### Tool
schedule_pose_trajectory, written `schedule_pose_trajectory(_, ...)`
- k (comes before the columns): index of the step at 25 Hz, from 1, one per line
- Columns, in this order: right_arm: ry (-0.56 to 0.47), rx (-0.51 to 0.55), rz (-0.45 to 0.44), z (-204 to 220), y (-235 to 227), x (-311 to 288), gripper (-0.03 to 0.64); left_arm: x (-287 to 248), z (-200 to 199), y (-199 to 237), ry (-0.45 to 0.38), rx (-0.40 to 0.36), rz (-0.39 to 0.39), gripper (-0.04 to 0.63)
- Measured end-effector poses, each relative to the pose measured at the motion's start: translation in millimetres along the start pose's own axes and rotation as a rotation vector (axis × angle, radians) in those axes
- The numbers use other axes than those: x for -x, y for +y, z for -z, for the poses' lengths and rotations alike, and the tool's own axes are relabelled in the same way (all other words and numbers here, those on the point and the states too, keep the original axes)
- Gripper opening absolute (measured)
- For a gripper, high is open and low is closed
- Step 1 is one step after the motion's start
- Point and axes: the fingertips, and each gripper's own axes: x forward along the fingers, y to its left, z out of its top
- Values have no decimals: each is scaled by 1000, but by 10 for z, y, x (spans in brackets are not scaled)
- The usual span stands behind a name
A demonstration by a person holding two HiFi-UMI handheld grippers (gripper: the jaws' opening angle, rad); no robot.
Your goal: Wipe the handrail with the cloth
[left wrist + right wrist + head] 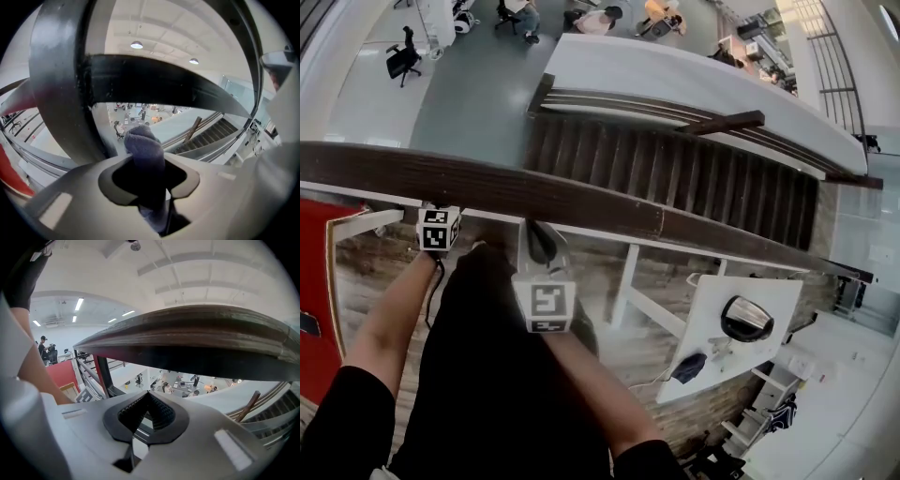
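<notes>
The dark wooden handrail (609,208) runs across the head view from upper left to lower right. My left gripper (438,227) sits just below it at the left, its jaws hidden under the rail. In the left gripper view the left gripper (146,164) is shut on a grey-purple cloth (144,147) that sticks up between the jaws, below the rail's dark underside (164,84). My right gripper (537,236) points up at the rail beside the left one. In its own view the right gripper (149,397) is shut with nothing in it, under the handrail (201,343).
Beyond the rail is a drop to a dark staircase (675,173) and an office floor with chairs and people (581,19). A white desk (741,333) stands lower right, a red panel (314,281) at left. A dark railing post (61,93) rises left of the cloth.
</notes>
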Motion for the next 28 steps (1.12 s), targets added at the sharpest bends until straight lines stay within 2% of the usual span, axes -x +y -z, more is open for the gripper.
schedule_pose_trajectory(4, -3, 14, 10, 29, -32, 34, 3, -157, -14, 27, 15, 68, -15, 113)
schedule_pose_trajectory(10, 2, 9, 30, 67, -125, 140, 3, -290, -48, -28, 40, 80, -13, 113)
schedule_pose_trajectory(16, 9, 12, 41, 114, -246, 254, 3, -362, 1, -138, 56, 143, -1, 114)
schedule_pose_trajectory(28, -1, -16, 67, 209, -447, 446, 3, -492, -28, -420, 44, 73, 52, 114)
